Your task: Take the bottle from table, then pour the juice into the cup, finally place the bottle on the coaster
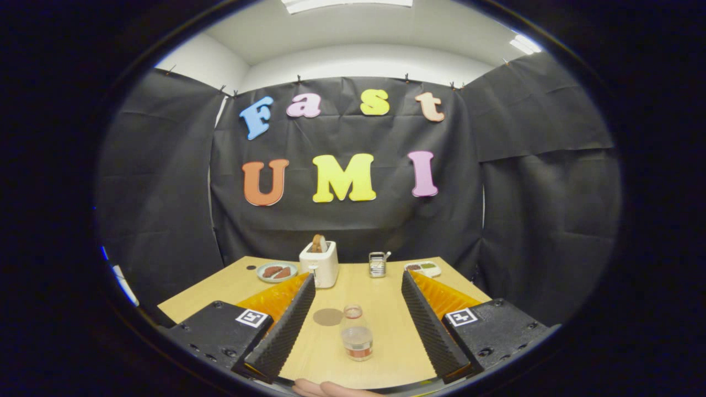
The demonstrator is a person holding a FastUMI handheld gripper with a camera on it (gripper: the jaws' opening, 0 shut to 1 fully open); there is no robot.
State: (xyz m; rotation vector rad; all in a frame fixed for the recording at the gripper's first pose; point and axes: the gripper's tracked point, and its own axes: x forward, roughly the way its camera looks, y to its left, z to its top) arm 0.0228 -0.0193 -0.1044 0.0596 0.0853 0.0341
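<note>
Your wooden table (386, 309) filled the booth floor, its far edge lined with a toaster (319, 263), a plate of food (276, 271), a small metal rack (377, 264) and a shallow tray (423, 268), all well beyond the work area. Your gripper (358, 309) hung above the near half with its fingers spread wide, gripping nothing. Between those fingers stood the bottle (356, 333), upright, clear and small, with a banded label low on its body. It looked light and thin-walled, likely to dent under a hard squeeze and slick on the bare plastic, so the mid-body above the label seemed the safest place to close on. Just beyond it to the left lay the round coaster (327, 316), flat on the wood. Whether a cup was there could not be told. Open tabletop ran on both sides of the bottle, though the near table edge lay close beneath your fingers.
</note>
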